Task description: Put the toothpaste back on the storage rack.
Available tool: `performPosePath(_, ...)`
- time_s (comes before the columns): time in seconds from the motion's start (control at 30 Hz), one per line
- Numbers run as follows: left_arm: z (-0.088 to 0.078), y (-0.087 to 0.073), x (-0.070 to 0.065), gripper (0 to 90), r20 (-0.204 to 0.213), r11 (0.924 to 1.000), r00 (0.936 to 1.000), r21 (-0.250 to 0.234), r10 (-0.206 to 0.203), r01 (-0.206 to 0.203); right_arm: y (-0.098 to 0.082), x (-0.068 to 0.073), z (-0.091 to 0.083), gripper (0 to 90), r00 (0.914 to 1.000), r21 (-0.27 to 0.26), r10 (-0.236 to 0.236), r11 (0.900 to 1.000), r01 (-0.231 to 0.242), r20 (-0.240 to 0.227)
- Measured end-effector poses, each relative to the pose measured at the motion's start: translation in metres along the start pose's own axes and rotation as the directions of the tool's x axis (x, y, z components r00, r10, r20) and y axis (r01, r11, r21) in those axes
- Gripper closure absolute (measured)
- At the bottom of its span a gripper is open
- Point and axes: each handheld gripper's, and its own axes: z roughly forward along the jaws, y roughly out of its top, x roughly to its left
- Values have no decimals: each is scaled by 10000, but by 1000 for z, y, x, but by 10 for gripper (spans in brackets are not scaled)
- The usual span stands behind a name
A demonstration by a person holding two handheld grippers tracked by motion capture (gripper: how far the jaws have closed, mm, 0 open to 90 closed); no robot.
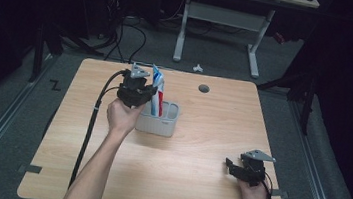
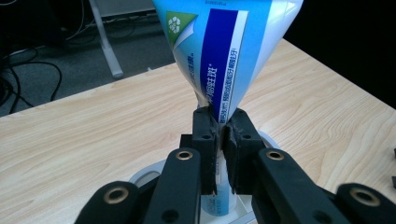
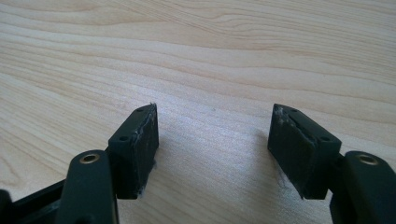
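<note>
A toothpaste tube (image 1: 157, 91) stood upright in a cup (image 1: 162, 121) near the middle of the desk (image 1: 199, 147). The left claw (image 1: 146, 92) was beside it; the right claw (image 1: 231, 166) sat well apart, near the desk's right front corner.

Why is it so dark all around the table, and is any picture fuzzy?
High view: light falls on the table; the floor and room edges sink into black. Left gripper view: the toothpaste tube is sharp, and the nearest parts of the left hand-held gripper are slightly soft. Right gripper view: the wood grain is crisp, with a pale glare patch between the jaws.

bare tabletop (image 1: 197, 167) open between the hands, grey holder (image 1: 164, 123) with upright tube (image 1: 158, 90) blocking centre-left
</note>
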Motion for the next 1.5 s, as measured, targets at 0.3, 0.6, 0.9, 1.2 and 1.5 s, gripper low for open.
performPosePath(0.3, 6, -10, 1, 839, -96, 10000, 9999, 65, -60, 60, 0, 0, 0, 338, 10000, 3, 4, 10000, -4, 3)
performPosePath(0.6, 10, -17, 0, 839, -182, 9999, 9998, 95, -42, 44, 0, 0, 0, 338, 10000, 8, 7, 10000, -7, 11)
performPosePath(0.9, 15, -24, 1, 840, -243, 9998, 9996, 129, -149, 152, 0, 0, 0, 338, 10000, 4, -15, 10000, 15, 24)
performPosePath(1.2, 19, -31, -1, 841, -314, 9996, 9995, 267, -88, 97, 0, 0, 0, 338, 10000, 20, 30, 10000, -30, 4)
performPosePath(1.5, 23, -37, 0, 842, -259, 9992, 9992, 253, -291, 298, 0, 0, 0, 338, 10000, 11, 20, 10000, -20, 4)
